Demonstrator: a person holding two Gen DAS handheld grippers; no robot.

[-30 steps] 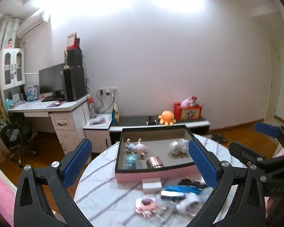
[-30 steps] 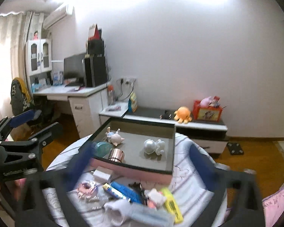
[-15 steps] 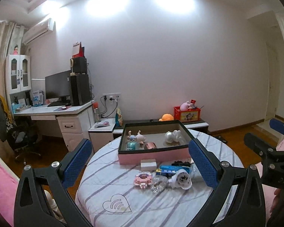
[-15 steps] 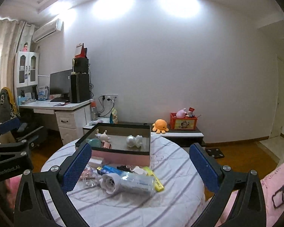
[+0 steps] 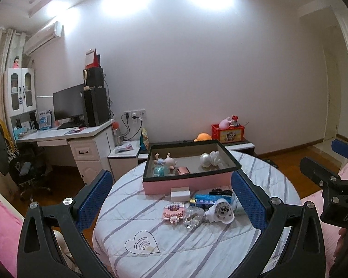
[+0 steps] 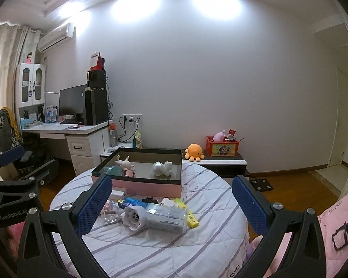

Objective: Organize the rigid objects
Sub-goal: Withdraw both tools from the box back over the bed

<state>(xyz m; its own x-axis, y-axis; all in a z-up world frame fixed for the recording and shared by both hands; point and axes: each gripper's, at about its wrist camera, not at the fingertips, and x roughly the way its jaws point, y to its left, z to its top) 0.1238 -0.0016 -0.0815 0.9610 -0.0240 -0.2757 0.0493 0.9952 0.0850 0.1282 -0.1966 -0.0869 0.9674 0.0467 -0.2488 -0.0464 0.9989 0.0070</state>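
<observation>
A pink box with a black rim (image 5: 190,184) (image 6: 148,186) stands at the far side of a round table (image 5: 197,243) with a striped cloth. It holds a white figure (image 5: 208,158), a small doll (image 5: 164,161), a teal item and a copper cylinder (image 5: 183,170). Loose items lie in front: a pink block model (image 5: 172,213), a clear bulb (image 5: 192,216), a white round device (image 5: 221,212) (image 6: 133,217), a blue tube (image 5: 205,199), a small white box (image 5: 179,194), a clear case (image 6: 167,216), a yellow marker (image 6: 188,213). My left gripper (image 5: 171,206) and right gripper (image 6: 171,207) are open and empty, held back above the table's near edge.
A white desk (image 5: 76,139) with monitor and speakers stands at the left. A low cabinet (image 6: 220,162) behind the table carries an orange plush (image 6: 194,151) and a red crate (image 6: 222,148). Pink bedding (image 6: 331,220) lies at right; wooden floor surrounds the table.
Both grippers have pulled back and up from the table; the box and loose items now look smaller and farther away. Both jaws stay open.
</observation>
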